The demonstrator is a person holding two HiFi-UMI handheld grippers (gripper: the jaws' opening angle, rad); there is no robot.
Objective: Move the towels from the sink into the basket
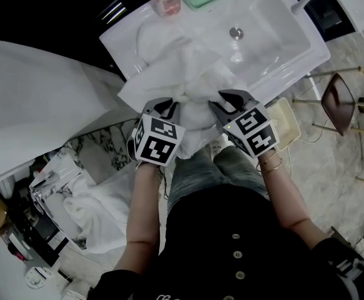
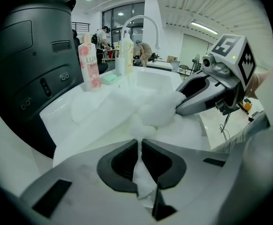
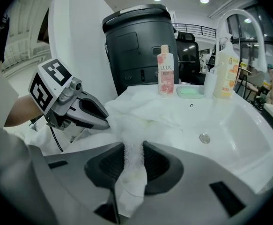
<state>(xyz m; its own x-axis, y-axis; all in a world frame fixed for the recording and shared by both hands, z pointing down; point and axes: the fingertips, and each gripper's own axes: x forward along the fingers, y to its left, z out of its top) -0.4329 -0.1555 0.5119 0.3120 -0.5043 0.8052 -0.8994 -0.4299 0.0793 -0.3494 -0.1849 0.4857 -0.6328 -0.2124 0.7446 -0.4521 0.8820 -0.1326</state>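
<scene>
As forearms extend side by side, left gripper (image 1: 167,107), right gripper (image 1: 230,100), fingers pinching towel (image 1: 180,64) at sink (image 1: 276,24)

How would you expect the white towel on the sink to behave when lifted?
Probably floppy: the towel bunches and folds where both jaws pinch it. It would likely sag between them and drag over the sink rim.

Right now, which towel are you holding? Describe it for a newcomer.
Find the white sink. A white towel spills over its front rim. Only it is pinched by the left gripper and right gripper; another white cloth lies lower left.
</scene>
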